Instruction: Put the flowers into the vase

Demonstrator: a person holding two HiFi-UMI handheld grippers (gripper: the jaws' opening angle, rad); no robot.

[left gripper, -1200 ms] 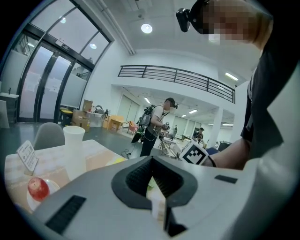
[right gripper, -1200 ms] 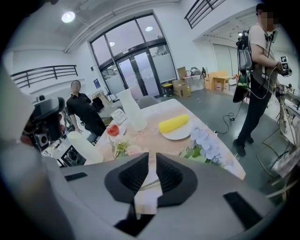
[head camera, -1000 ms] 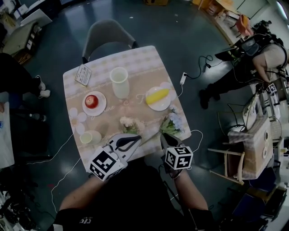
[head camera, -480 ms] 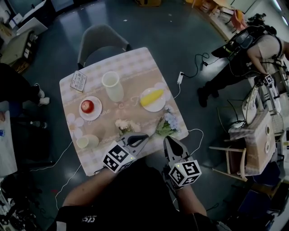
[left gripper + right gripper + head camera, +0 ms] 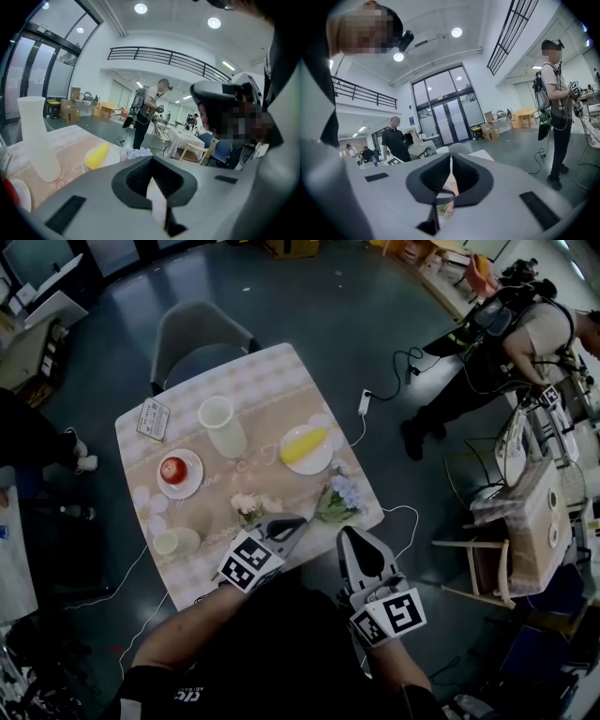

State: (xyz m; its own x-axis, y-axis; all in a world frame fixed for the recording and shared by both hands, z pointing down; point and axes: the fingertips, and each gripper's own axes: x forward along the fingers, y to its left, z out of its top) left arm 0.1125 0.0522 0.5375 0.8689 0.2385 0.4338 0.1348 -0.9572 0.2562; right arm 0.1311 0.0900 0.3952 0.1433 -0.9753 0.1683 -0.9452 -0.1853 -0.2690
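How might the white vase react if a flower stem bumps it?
The vase stands tall and narrow, so a knock near its rim could tip it. It looks empty and translucent, so probably light and easy to shove across the tablecloth.

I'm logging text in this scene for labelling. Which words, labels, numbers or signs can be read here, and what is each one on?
No text here can be quoted; all of it is too small or blurred.
Card on the table's far left corner: printed lines, too small to read.
Tablecloth: faint script lettering across the middle, too blurred to read.
Shirt: white print, unreadable.
Sign, blue, beside the glass doors: too small to read.
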